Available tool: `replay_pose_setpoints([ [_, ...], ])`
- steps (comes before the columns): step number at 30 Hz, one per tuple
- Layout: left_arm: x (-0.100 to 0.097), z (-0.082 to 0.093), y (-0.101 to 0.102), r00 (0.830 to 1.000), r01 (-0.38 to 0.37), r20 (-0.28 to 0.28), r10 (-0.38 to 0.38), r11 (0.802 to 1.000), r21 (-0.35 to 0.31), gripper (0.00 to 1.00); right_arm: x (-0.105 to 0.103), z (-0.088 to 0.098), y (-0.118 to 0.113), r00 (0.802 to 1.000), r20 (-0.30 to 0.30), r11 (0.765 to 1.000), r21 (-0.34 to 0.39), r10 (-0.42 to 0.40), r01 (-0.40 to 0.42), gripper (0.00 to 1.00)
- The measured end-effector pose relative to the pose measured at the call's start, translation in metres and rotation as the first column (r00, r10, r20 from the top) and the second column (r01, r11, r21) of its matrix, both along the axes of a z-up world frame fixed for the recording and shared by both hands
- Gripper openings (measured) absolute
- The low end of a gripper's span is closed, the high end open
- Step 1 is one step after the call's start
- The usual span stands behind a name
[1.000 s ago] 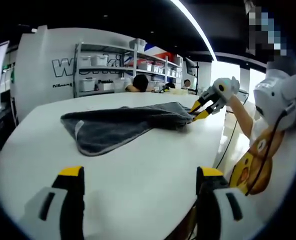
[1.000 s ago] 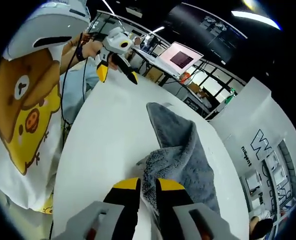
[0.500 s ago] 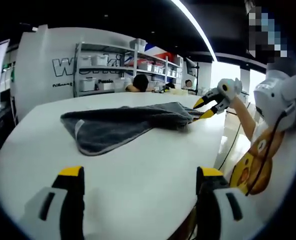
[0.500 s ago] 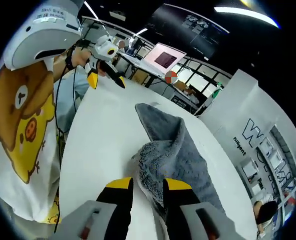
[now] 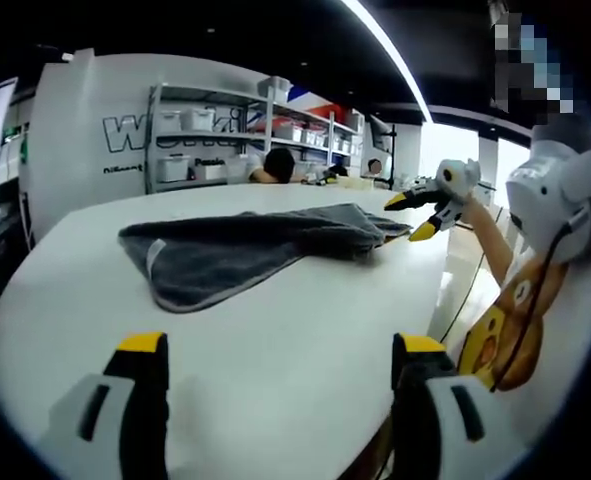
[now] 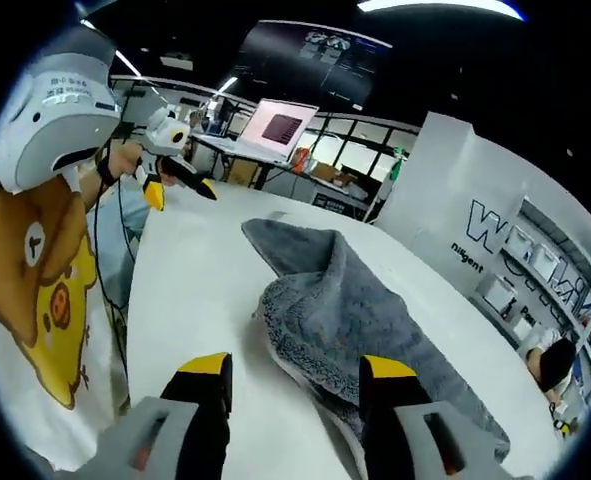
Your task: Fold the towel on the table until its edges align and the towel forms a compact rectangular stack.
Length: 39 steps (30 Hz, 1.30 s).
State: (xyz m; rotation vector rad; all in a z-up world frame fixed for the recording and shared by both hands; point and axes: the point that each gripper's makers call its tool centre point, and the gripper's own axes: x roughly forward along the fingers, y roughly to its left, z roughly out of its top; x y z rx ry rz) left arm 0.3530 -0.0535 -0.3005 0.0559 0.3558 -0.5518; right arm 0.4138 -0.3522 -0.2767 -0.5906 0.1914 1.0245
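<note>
In the left gripper view, the towel (image 5: pixel 245 250) lies on the worktop (image 5: pixel 275 360), beyond my left tongs (image 5: pixel 275 350), which rise at the near edge with bare worktop between them and the cloth. My right tongs (image 5: pixel 422 212) hang at the towel's far right end, just off it. Behind the worktop stand shelves (image 5: pixel 235 135) against the wall.

In the right gripper view, the towel (image 6: pixel 355 310) lies bunched just beyond my right tongs (image 6: pixel 295 368) and runs far and right across the worktop (image 6: pixel 195 290). My left tongs (image 6: pixel 175 185) are far left, well apart from the cloth.
</note>
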Motion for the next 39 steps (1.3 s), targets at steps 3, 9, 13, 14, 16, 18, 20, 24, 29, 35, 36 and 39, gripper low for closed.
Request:
replay_pose_setpoints([
  [3,-0.001,0.001,0.002,1.0,-0.007,0.002,0.007,1.0,0.001,0.97,0.002,0.003,-0.01,0.998,-0.036,0.997,0.055,-0.053,0.055,0.56],
  [9,-0.001,0.001,0.004,1.0,-0.013,0.001,0.013,1.0,0.001,0.97,0.004,-0.002,-0.042,0.963,-0.176,0.966,0.121,-0.205,0.228,0.62],
  [13,0.001,0.0,0.002,1.0,-0.01,-0.003,0.01,1.0,0.002,0.97,0.002,-0.006,-0.06,0.942,-0.196,0.948,0.11,-0.273,0.298,0.69],
  [14,0.002,0.0,0.001,1.0,-0.008,-0.005,0.008,1.0,0.003,0.97,0.001,-0.007,-0.065,0.937,-0.196,0.944,0.104,-0.288,0.312,0.71],
  [16,0.003,0.0,-0.001,1.0,-0.001,-0.005,0.001,1.0,0.003,0.97,-0.001,-0.009,-0.072,0.931,-0.191,0.938,0.094,-0.311,0.333,0.75],
  [18,0.004,0.0,-0.003,1.0,0.004,-0.006,-0.004,1.0,0.004,0.97,-0.004,-0.012,-0.08,0.92,-0.203,0.929,0.09,-0.336,0.359,0.82],
  [20,0.005,0.001,-0.004,1.0,0.01,-0.005,-0.01,1.0,0.005,0.97,-0.006,-0.013,-0.082,0.915,-0.207,0.924,0.091,-0.346,0.371,0.85],
  [24,0.006,0.001,-0.002,1.0,0.008,-0.005,-0.008,1.0,0.006,0.97,-0.01,-0.015,-0.088,0.899,-0.236,0.905,0.13,-0.368,0.405,0.91],
  [29,0.006,0.0,-0.001,1.0,0.003,-0.007,-0.003,1.0,0.006,0.97,-0.012,-0.018,-0.099,0.876,-0.254,0.882,0.134,-0.41,0.452,0.94],
  [35,0.005,0.0,0.001,1.0,-0.004,-0.007,0.004,1.0,0.005,0.97,-0.011,-0.02,-0.117,0.847,-0.249,0.853,0.12,-0.47,0.508,0.98],
  [36,0.005,0.0,0.002,1.0,-0.005,-0.007,0.005,1.0,0.005,0.97,-0.012,-0.02,-0.12,0.843,-0.246,0.85,0.114,-0.478,0.515,0.99],
  [39,0.005,-0.001,0.004,1.0,-0.013,-0.009,0.013,1.0,0.004,0.97,-0.013,-0.021,-0.129,0.834,-0.235,0.839,0.11,-0.499,0.533,0.99],
])
